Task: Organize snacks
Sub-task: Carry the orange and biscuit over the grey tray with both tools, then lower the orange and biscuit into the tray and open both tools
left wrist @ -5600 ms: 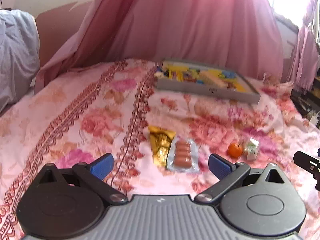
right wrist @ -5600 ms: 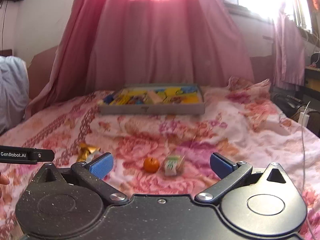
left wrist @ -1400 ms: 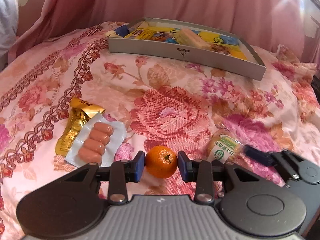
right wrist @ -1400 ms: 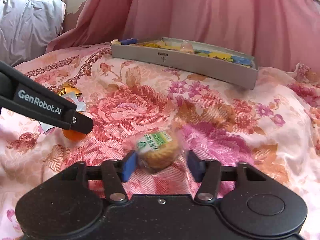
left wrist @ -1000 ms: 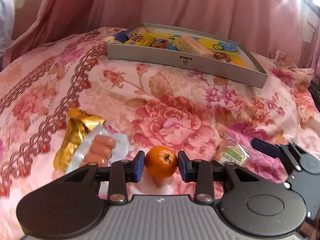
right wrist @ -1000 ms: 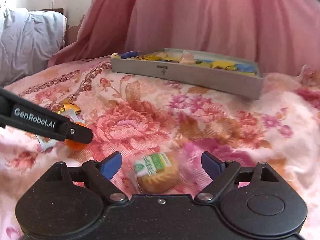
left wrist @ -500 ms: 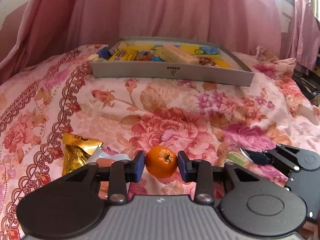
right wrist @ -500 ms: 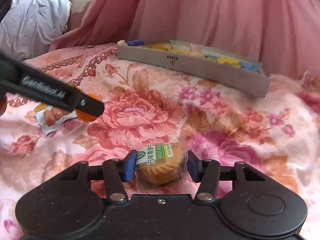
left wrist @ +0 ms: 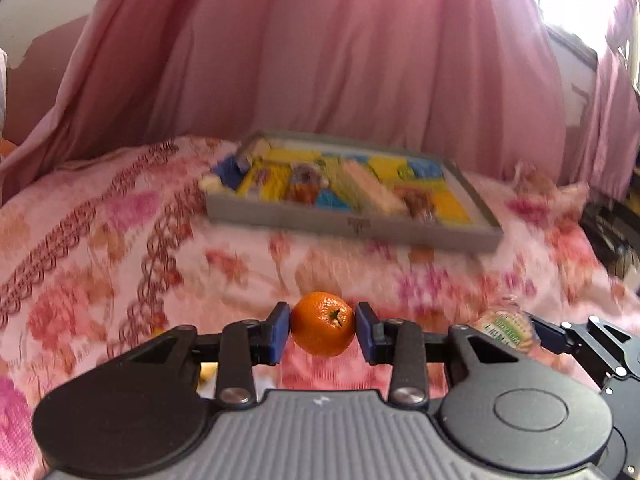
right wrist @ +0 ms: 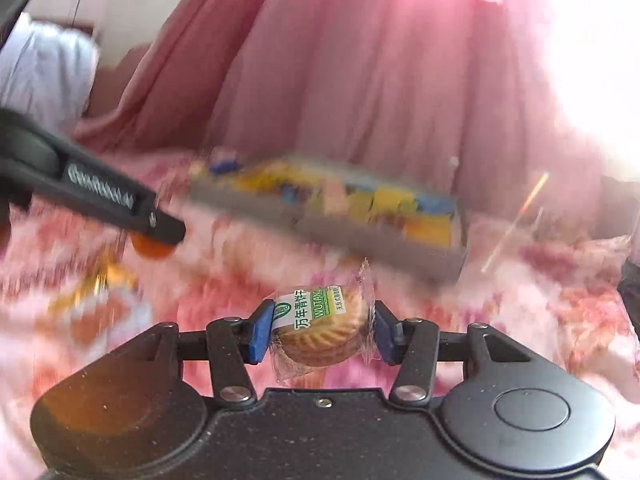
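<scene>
Pink curtains (left wrist: 320, 60) hang across the whole background, bright where daylight comes through at the upper right. Below them a bed under a floral pink bedspread (left wrist: 100, 240) fills both views, much of it smeared by motion blur.

On the far part of the bedspread lies a shallow grey tray (left wrist: 348, 228) packed with snacks in yellow, blue and tan wrappers; the single packets are too blurred to tell apart. In the right wrist view the same tray (right wrist: 360, 244) sits ahead and slightly right, its near wall facing the camera.

At the left of the right wrist view a gold packet (right wrist: 96, 284) lies on the bedspread, blurred.

Held above the bedspread, the left gripper (left wrist: 322, 330) has its blue fingers (left wrist: 279, 330) narrowed onto a small orange (left wrist: 322, 329), one pad pressed to each side and the stem end facing the camera. From the right wrist view that gripper (right wrist: 160, 236) reaches in from the left, the orange (right wrist: 150, 250) showing under its tip.

Just right of it, the right gripper (right wrist: 318, 332) holds a wrapped round biscuit (right wrist: 320, 332) with a green and white label, its fingers closed against the clear wrapper on both sides. The biscuit (left wrist: 504, 328) also shows at the right of the left wrist view.
</scene>
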A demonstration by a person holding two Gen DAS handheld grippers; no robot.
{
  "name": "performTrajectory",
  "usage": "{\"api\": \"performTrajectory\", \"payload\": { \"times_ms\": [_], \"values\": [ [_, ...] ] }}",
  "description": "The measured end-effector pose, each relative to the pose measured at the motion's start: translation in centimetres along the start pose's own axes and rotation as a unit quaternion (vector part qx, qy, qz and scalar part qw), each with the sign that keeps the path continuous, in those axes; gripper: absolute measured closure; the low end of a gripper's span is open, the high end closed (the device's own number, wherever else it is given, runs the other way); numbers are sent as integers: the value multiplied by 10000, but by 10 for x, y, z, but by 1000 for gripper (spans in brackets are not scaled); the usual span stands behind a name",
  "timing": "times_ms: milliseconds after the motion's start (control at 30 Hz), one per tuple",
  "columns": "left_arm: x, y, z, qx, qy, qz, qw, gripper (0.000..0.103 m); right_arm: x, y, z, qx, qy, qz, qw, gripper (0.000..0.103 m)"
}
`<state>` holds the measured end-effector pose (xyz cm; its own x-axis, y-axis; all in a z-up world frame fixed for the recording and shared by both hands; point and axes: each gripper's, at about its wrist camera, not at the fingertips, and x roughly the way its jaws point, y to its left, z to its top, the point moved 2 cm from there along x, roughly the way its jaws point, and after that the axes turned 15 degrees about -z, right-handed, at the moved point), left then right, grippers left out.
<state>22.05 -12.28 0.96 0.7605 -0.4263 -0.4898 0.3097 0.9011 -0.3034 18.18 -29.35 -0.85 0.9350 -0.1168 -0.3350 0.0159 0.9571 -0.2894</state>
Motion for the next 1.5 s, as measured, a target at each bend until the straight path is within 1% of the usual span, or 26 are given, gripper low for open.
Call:
{"api": "performTrajectory", "payload": {
  "times_ms": [200,333,433,533,600,667,767,967,1067,1200,1400,1500],
  "values": [
    [32,3,44,145,-174,66,9997,64,16,-19,31,512,-433,-108,9977,50],
    [69,4,65,253,-211,71,9994,64,42,-34,45,627,-673,-207,9955,50],
    [96,3,78,228,-284,-27,9993,64,67,-48,53,892,-800,-299,9923,50],
    [125,-3,92,235,-373,-209,9988,64,92,-60,55,1131,-928,-406,9884,50],
    [142,-12,99,334,-385,-221,9985,64,106,-68,51,1238,-1027,-477,9858,50],
    [158,-19,103,480,-342,-237,9980,64,116,-73,45,1279,-1123,-635,9834,50],
    [180,-28,104,655,-245,-186,9974,64,135,-77,35,1326,-1129,-683,9823,50],
    [210,-40,104,897,-100,-97,9959,64,161,-72,19,1241,-786,-614,9872,50],
    [216,-46,99,1063,-128,45,9942,64,165,-74,16,1267,-713,-612,9875,50],
    [221,-50,94,1199,-96,94,9927,64,167,-73,14,1261,-677,-627,9877,50],
    [221,-50,96,1172,-92,136,9930,64,170,-69,14,1300,-629,-546,9880,49],
    [221,-51,94,1271,-100,226,9916,64,172,-69,14,1304,-618,-560,9880,49]
  ]
}}
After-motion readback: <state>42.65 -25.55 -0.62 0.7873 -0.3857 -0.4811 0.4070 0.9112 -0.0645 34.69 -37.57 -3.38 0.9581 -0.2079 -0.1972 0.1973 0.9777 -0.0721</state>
